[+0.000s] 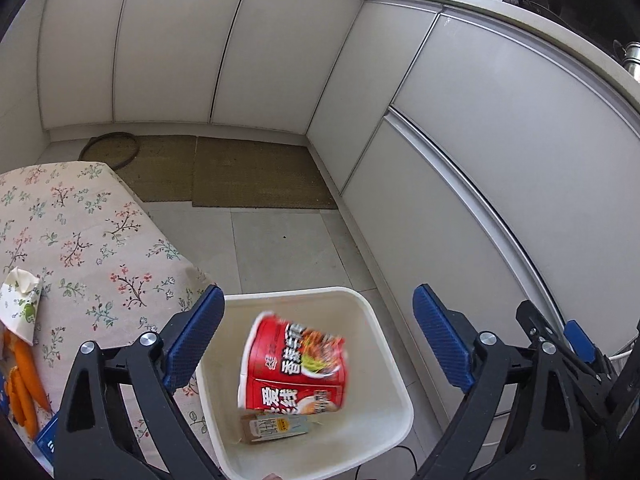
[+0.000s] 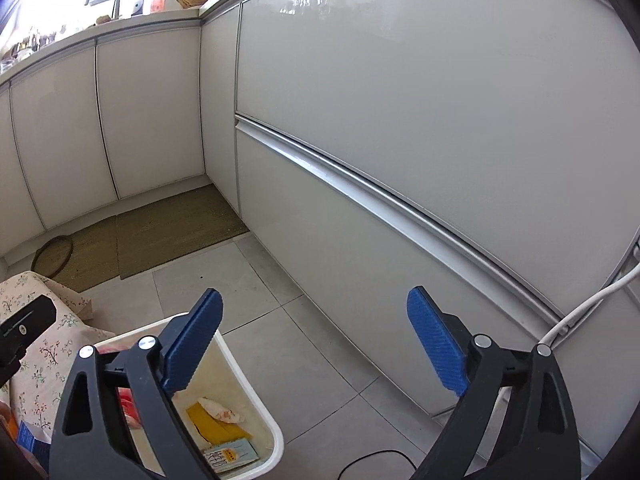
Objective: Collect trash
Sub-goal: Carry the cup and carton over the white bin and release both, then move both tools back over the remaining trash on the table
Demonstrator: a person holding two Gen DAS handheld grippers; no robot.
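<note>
A white bin [image 1: 384,344] stands on the tiled floor beside the table. A red instant-noodle cup [image 1: 294,368], blurred, is in mid-air inside the bin's mouth, between the jaws of my left gripper [image 1: 318,340] but not touched by them. The left gripper is open above the bin. A small drink carton [image 1: 276,428] lies on the bin's bottom. My right gripper [image 2: 314,344] is open and empty, over the floor at the right of the bin [image 2: 248,384]. In that view the bin holds a yellow wrapper [image 2: 214,428], a crumpled tissue [image 2: 220,410] and the carton [image 2: 232,456].
A table with a floral cloth [image 1: 80,240] is at the left, with carrots [image 1: 24,384] and a folded paper wrapper [image 1: 20,304] on it. White cabinet fronts [image 1: 500,160] run close on the right. Mats [image 1: 256,176] lie on the floor. A cable [image 2: 580,308] hangs at the right.
</note>
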